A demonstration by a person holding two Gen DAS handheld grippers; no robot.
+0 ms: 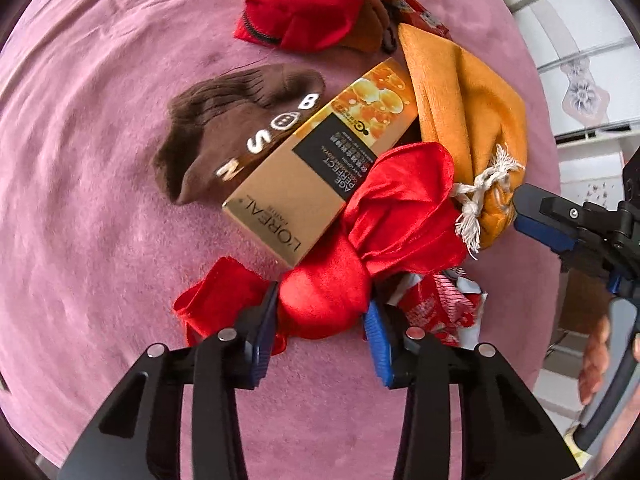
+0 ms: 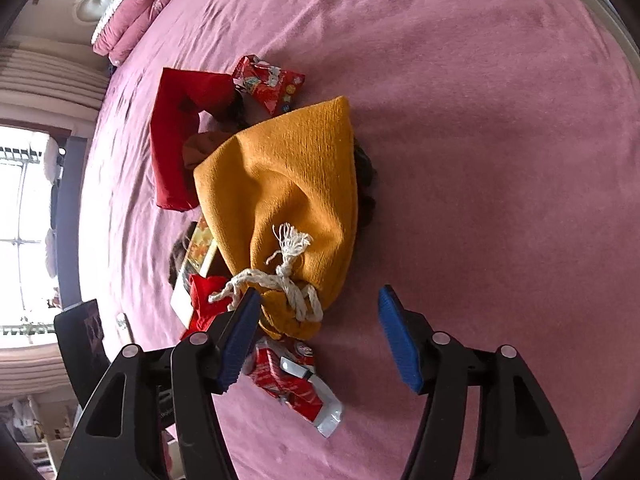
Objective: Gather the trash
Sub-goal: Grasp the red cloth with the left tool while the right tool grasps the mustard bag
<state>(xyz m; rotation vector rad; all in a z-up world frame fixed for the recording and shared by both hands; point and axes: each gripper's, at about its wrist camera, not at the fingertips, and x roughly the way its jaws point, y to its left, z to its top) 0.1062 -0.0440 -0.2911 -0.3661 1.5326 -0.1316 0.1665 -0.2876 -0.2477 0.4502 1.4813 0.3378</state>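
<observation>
Landmark: L'Oréal carton (image 1: 316, 160), gold, lying flat on the pink bedspread (image 1: 92, 200).

Left gripper (image 1: 322, 320): jaws straddle a bulge of the red satin cloth (image 1: 384, 216); pads look to touch it both sides, but a firm clamp can't be confirmed. Cloth overlaps the carton's near right corner.

Trash: crumpled red/white wrapper (image 1: 436, 304) sits just right of the left gripper, part-tucked under the satin, nearer than the carton. Second red wrapper (image 2: 268, 84) lies beyond the carton, behind the orange drawstring pouch (image 2: 288, 184).

Right gripper (image 2: 320, 316): jaws wide apart, holding nothing; left pad touches the pouch's knotted cord end, right pad over bare bedspread. Near wrapper lies just below its left finger.

Other clutter: brown sock (image 1: 224, 128) against the carton's left edge; red zip bag (image 1: 312, 4) beyond it.

Open room: bedspread left of the sock and right of the pouch is free. Bed edge runs close on the right side in left wrist view.
</observation>
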